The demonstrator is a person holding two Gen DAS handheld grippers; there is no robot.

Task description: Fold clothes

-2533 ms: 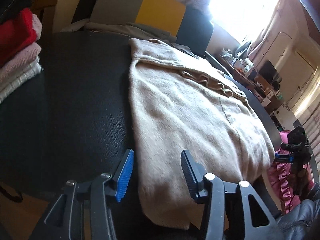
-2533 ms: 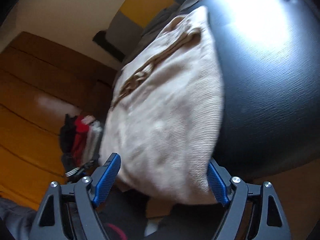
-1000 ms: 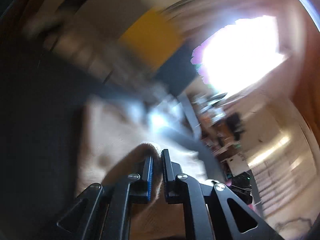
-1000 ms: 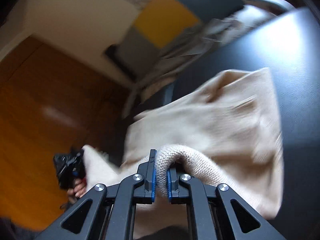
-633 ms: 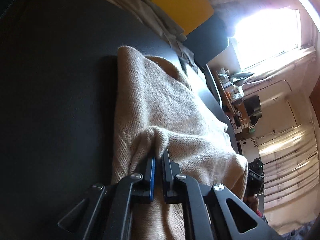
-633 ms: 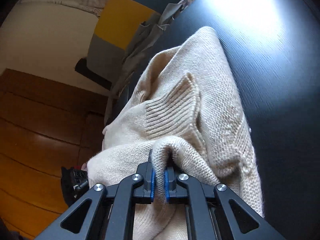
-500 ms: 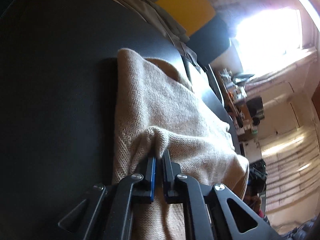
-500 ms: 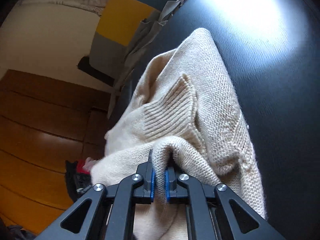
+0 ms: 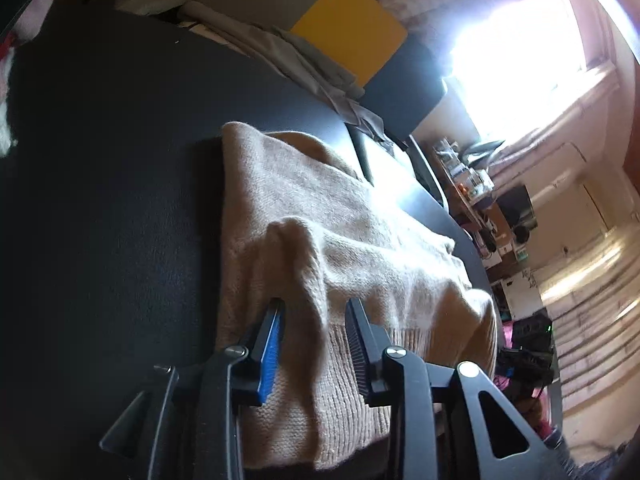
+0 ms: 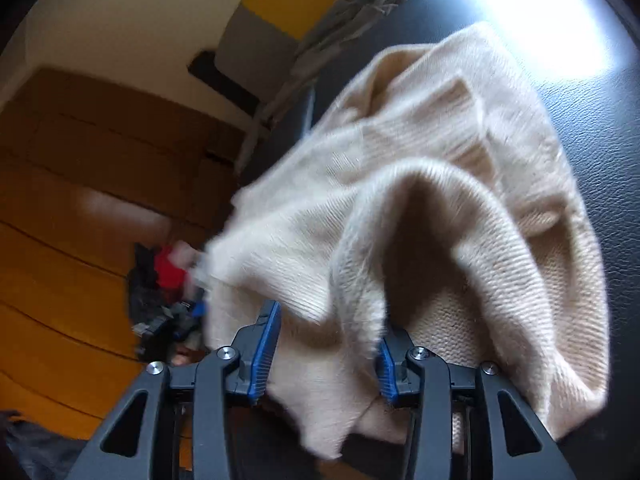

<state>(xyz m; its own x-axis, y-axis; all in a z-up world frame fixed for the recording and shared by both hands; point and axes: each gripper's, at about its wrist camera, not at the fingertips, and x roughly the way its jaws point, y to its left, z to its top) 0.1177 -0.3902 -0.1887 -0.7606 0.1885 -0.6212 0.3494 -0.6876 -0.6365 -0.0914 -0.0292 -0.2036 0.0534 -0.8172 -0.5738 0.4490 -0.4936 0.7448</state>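
Note:
A beige knitted sweater (image 9: pixel 320 240) lies folded over on the black table (image 9: pixel 100 160). My left gripper (image 9: pixel 314 312) stands over its near edge with jaws opening; a loose ridge of knit rises between the fingers, and the pads no longer press it. In the right wrist view the same sweater (image 10: pixel 460 168) bulges up in a hollow fold. My right gripper (image 10: pixel 328 322) is opening too, with a flap of the hem hanging between its blue pads (image 10: pixel 266 340), free of them.
Grey cloth (image 9: pixel 280 52) and a yellow and grey cushion (image 9: pixel 344 36) sit at the table's far edge. A stack of red and pink clothes (image 10: pixel 168 276) lies to the left. The other gripper (image 9: pixel 524 344) shows beyond the sweater. Bright window glare falls on the table's right part (image 10: pixel 560 20).
Both grippers were shut on pinches of the sweater after carrying its near edge over the rest; now both have opened and the released knit stands loose between the fingers.

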